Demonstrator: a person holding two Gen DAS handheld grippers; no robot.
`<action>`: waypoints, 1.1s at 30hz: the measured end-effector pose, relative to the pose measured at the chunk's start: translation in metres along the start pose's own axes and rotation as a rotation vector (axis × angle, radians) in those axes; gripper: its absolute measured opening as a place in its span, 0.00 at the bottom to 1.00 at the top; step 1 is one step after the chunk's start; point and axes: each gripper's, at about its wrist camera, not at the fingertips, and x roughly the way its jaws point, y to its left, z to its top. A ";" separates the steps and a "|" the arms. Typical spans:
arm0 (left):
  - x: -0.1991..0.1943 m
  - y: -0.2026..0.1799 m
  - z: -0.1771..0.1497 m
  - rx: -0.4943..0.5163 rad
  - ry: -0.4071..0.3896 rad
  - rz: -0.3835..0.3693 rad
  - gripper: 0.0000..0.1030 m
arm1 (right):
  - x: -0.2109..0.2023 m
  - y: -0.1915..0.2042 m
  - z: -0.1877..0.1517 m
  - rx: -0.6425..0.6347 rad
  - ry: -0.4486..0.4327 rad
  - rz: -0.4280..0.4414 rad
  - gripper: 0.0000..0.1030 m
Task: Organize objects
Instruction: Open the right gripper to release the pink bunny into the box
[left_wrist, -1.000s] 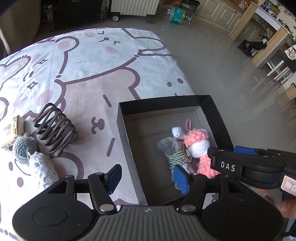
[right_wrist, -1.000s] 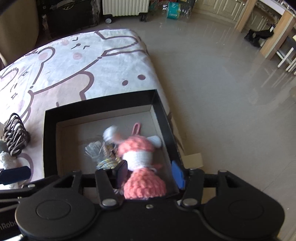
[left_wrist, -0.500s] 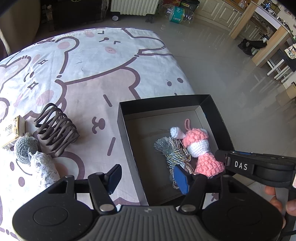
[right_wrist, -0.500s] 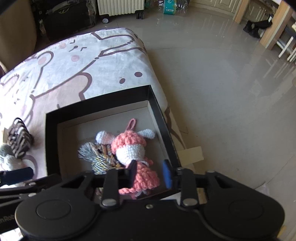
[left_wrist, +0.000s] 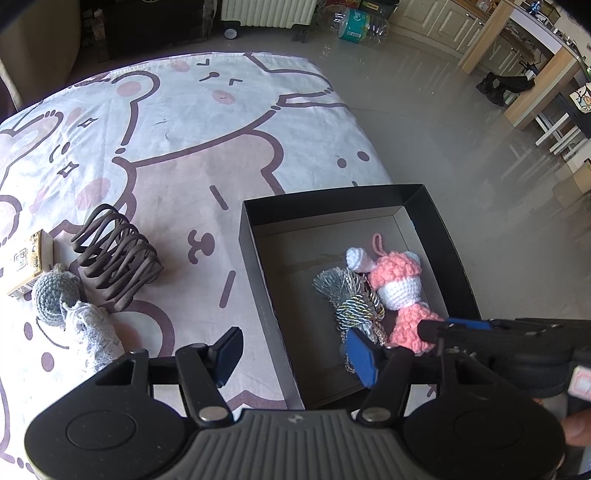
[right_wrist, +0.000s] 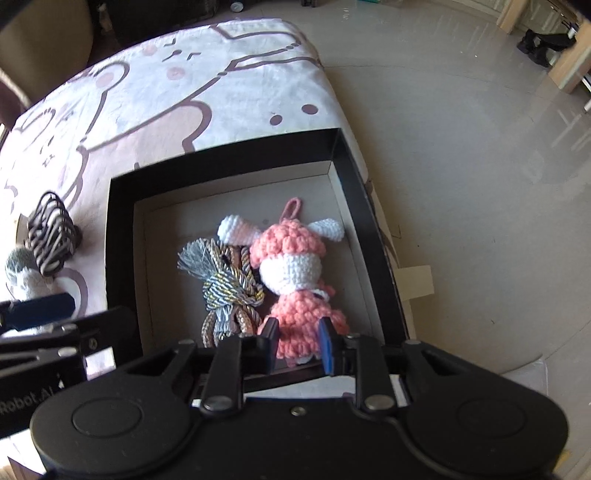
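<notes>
A pink and white crochet doll (left_wrist: 399, 288) (right_wrist: 295, 273) lies in the black box (left_wrist: 251, 236) (right_wrist: 118, 229), beside a grey and gold tassel cord (left_wrist: 351, 299) (right_wrist: 229, 284). My right gripper (right_wrist: 297, 338) is open and empty above the box's near edge, its jaws narrowed, the doll's skirt showing between them from below. My left gripper (left_wrist: 295, 354) is open and empty over the box's left wall. On the cloth to the left lie a dark coiled holder (left_wrist: 114, 254), a grey crochet ball (left_wrist: 55, 295), a pale knit piece (left_wrist: 92, 328) and a small carton (left_wrist: 26, 262).
The box sits at the right edge of a table covered with a bear-print cloth (left_wrist: 177, 147). Beyond the edge is bare floor (left_wrist: 461, 140). The right gripper's body (left_wrist: 517, 339) crosses the lower right of the left wrist view.
My right gripper has let go of the pink doll, which now lies in the box, and has pulled back and up. Its jaws have narrowed. The left gripper has not moved.
</notes>
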 end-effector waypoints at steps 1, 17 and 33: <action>0.000 -0.001 0.000 0.003 -0.001 0.001 0.61 | -0.003 -0.003 0.001 0.023 -0.007 0.005 0.24; -0.014 -0.009 -0.002 0.067 -0.029 0.035 0.75 | -0.053 -0.021 -0.001 0.084 -0.175 -0.039 0.47; -0.021 0.010 -0.003 0.069 -0.060 0.132 1.00 | -0.062 -0.031 -0.020 0.091 -0.223 -0.091 0.88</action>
